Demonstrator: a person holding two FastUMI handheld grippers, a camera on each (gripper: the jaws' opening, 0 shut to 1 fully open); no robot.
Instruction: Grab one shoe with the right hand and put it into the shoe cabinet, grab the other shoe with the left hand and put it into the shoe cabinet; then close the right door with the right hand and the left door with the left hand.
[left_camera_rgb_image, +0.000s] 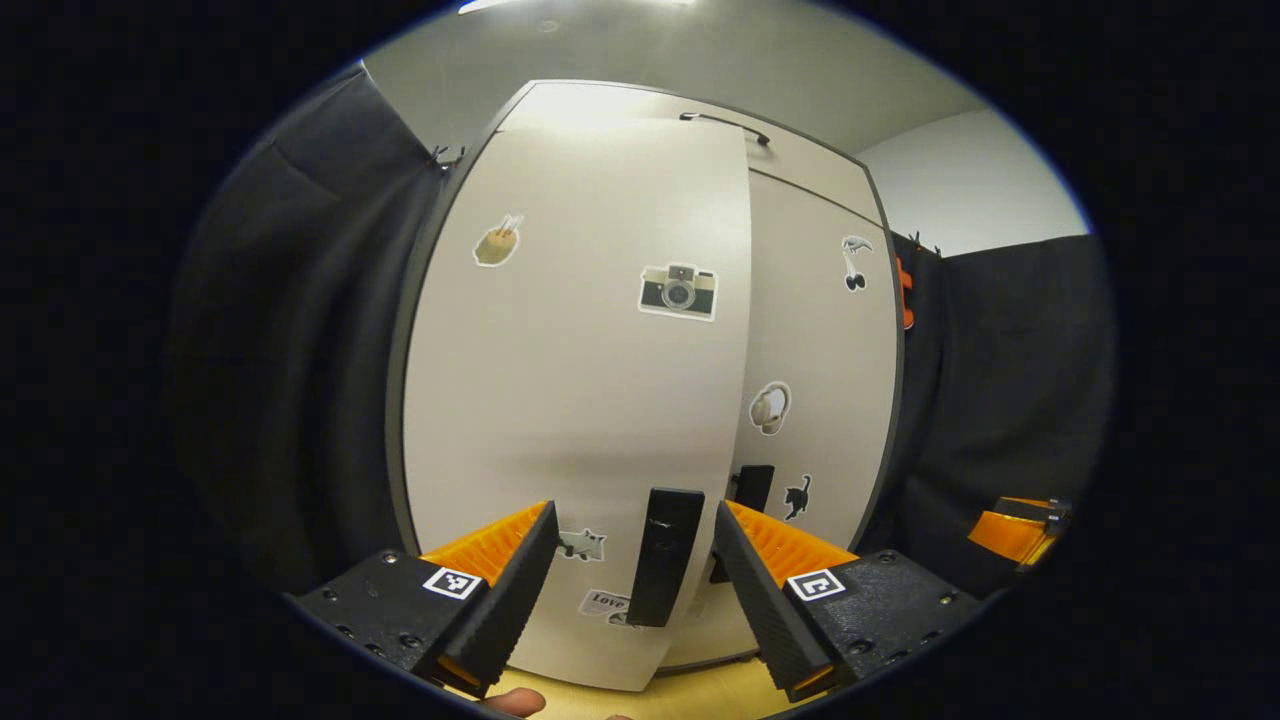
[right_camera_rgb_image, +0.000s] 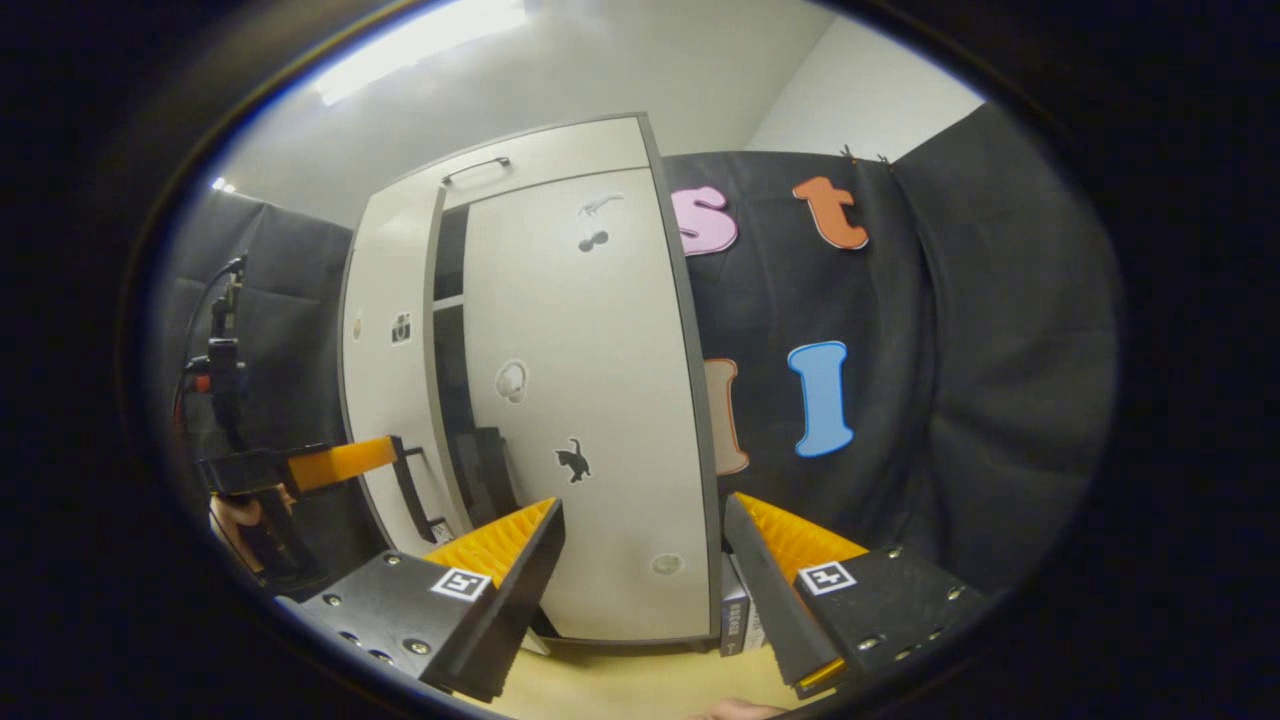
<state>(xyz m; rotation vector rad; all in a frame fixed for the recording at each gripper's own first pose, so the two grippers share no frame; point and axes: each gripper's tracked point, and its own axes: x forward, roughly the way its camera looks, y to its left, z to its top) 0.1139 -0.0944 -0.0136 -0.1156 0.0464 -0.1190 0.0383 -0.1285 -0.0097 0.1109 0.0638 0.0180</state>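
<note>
The white shoe cabinet's left door fills the left gripper view close up, standing slightly ajar in front of the shut right door. My left gripper is open, and the left door's black handle stands ahead between its fingers, apart from both. In the right gripper view the right door is shut flat, while the left door swings outward and leaves a dark gap with a shelf edge inside. My right gripper is open and holds nothing, a little back from the right door's lower part. The left gripper hangs beside the left door's handle.
The cabinet stands on a light wooden floor. A small box leans at its right foot. Black cloth walls close in on both sides. A stand with cables rises at the far left. The right gripper shows at the left gripper view's right edge.
</note>
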